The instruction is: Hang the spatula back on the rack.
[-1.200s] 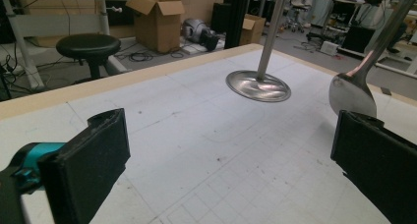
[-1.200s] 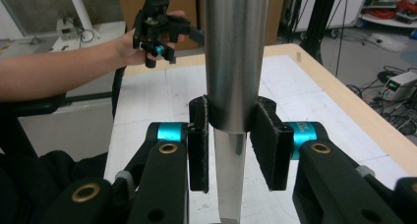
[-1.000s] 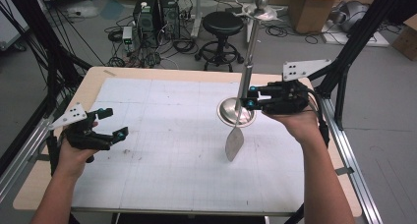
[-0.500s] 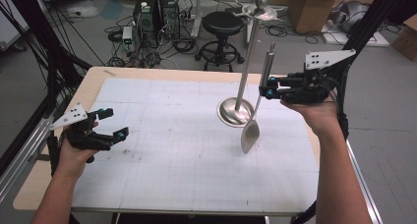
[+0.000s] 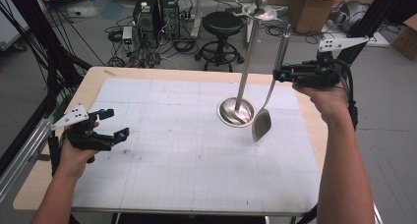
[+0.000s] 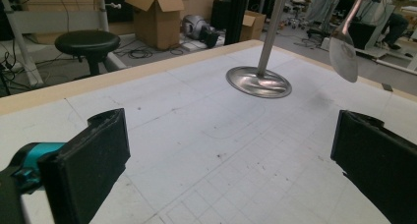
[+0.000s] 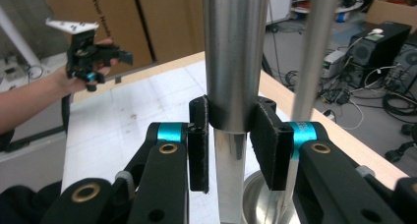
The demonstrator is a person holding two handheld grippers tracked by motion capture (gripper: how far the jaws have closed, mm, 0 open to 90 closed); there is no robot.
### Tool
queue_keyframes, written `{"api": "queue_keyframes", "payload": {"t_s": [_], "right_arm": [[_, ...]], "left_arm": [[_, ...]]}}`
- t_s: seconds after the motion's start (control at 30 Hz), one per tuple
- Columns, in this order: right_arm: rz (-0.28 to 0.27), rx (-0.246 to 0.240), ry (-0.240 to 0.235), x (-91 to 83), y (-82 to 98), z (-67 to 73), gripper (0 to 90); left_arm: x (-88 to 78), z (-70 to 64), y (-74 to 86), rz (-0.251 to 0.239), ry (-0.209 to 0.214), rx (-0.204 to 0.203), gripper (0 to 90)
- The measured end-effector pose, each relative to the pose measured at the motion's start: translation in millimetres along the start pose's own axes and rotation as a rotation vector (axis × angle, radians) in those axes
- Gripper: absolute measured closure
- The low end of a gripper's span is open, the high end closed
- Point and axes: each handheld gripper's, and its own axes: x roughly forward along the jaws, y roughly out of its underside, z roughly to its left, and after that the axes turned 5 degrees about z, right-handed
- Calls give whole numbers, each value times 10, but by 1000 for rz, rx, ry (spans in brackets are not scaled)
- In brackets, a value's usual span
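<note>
1. Right gripper (image 5: 281, 75) is clenched on the handle of the long metal spoon (image 5: 261, 125), near the top end. The right gripper view shows both pads pressed flat against the handle (image 7: 231, 62).
2. Change: a second ago the spoon bowl hung low, just in front of the stand (image 5: 246, 71) and its round base. Now the right hand has carried the spoon to the right and a little up, and the bowl hangs clear of the surface (image 5: 172, 175), just beside the base rim on its right.
3. The spoon hangs near-vertical with the bowl down and its handle leaning slightly away from the stand pole. Handle and pole are near each other but apart.
4. Left gripper (image 5: 115, 123) has stayed in the same spot at the left edge of the surface. Its jaws are spread wide with nothing between them, as the left gripper view (image 6: 231, 160) confirms.
5. From the left gripper view the spoon bowl (image 6: 342, 57) floats above and to the right of the stand base (image 6: 258, 81), not touching it.
6. Meaning: the spoon is lifted and held firmly, so the pickup looks done. It is probably headed for the hooks at the top of the stand, though the handle top sits below them and to the side. The hand likely needs more lift, then a move back in toward the pole.
7. Risk: the bowl may swing and knock the pole or base.
</note>
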Motion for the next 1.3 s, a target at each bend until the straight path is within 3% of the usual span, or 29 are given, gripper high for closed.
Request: {"api": "queue_keyframes", "payload": {"t_s": [0.27,0.67,0.9,1.3], "right_arm": [[-5,38,18,32,32,-145,700],[10,73,60,-12,8,-255,700],[37,73,53,50,-54,-279,700],[39,75,40,109,-79,-319,700]], "left_arm": [[7,4,8,1,3,-1,17],[13,-7,14,4,3,4,17],[9,-11,13,4,0,5,17],[2,-11,14,4,1,3,17]]}}
